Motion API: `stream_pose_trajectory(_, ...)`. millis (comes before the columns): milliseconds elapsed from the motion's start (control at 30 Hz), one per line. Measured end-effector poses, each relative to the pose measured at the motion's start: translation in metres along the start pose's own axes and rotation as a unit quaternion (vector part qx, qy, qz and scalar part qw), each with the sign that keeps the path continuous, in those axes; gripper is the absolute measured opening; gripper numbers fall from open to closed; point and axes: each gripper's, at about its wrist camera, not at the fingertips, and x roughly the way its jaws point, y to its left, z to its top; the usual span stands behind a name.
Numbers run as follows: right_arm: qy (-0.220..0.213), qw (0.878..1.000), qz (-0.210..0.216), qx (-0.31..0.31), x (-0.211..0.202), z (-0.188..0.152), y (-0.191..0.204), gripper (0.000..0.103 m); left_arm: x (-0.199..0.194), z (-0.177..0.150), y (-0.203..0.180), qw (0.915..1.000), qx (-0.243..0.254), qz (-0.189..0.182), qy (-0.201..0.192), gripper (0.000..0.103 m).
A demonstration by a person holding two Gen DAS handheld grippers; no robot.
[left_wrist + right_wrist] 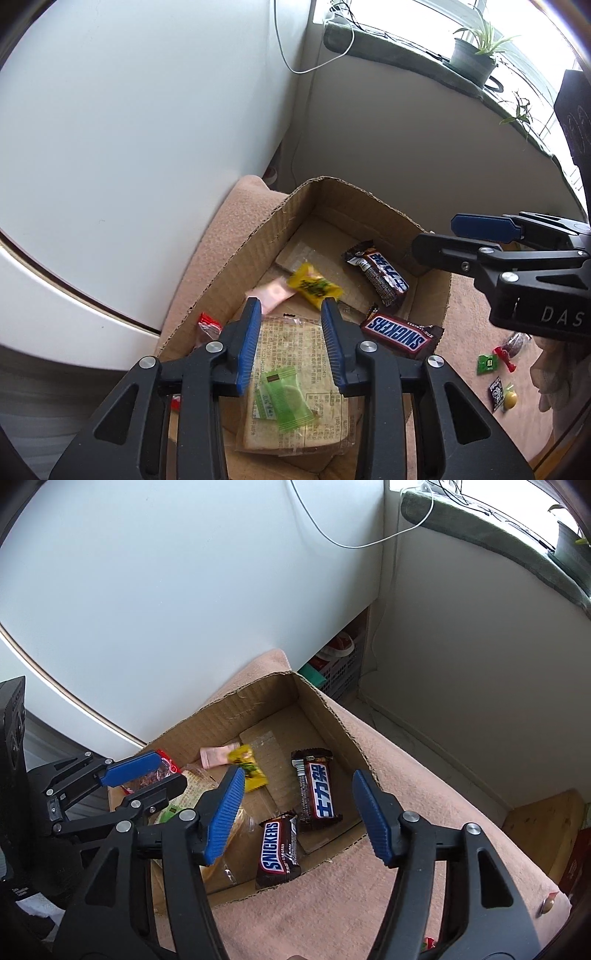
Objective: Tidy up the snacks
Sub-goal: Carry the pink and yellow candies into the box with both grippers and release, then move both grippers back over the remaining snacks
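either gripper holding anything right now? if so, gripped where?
Nothing held. The left gripper and right gripper are both open and empty above the cardboard box; the snacks lie loose inside.

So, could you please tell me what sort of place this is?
Probably a room at home, beside a window: potted plants on the sill, a pink blanket on the surface, and a cardboard box of snacks on it.
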Motion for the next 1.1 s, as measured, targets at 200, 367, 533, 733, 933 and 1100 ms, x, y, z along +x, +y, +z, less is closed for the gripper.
stream_pose_trajectory(200, -0.006, 1.000, -0.008, 0.008, -0.013, -0.005, -0.009, 0.064, -0.005, 0.001, -0.004, 1.0000, 0.001, -0.001, -0.004, 0.032)
stream_pose_trajectory(367, -0.013, 1.000, -0.016, 0.015, -0.029, -0.013, -0.020, 0.065, -0.013, 0.001, -0.012, 0.9999, 0.006, -0.009, -0.010, 0.032)
stream_pose_trajectory(533, -0.023, 0.999, -0.019, 0.027, -0.053, -0.029, -0.040, 0.075, -0.026, 0.000, -0.027, 0.9993, 0.019, -0.024, -0.021, 0.032)
stream_pose_trajectory(733, -0.031, 0.997, -0.035, 0.055, -0.086, -0.058, -0.072, 0.075, -0.037, -0.005, -0.049, 0.9979, 0.037, -0.046, -0.026, 0.032)
stream_pose_trajectory(933, -0.034, 0.993, -0.050, 0.102, -0.114, -0.095, -0.108, 0.075, -0.039, -0.015, -0.075, 0.9956, 0.058, -0.071, -0.021, 0.032)
stream_pose_trajectory(1100, -0.023, 0.988, -0.063, 0.142, -0.126, -0.132, -0.132, 0.076, -0.032, -0.026, -0.103, 0.9921, 0.083, -0.094, -0.003, 0.032)
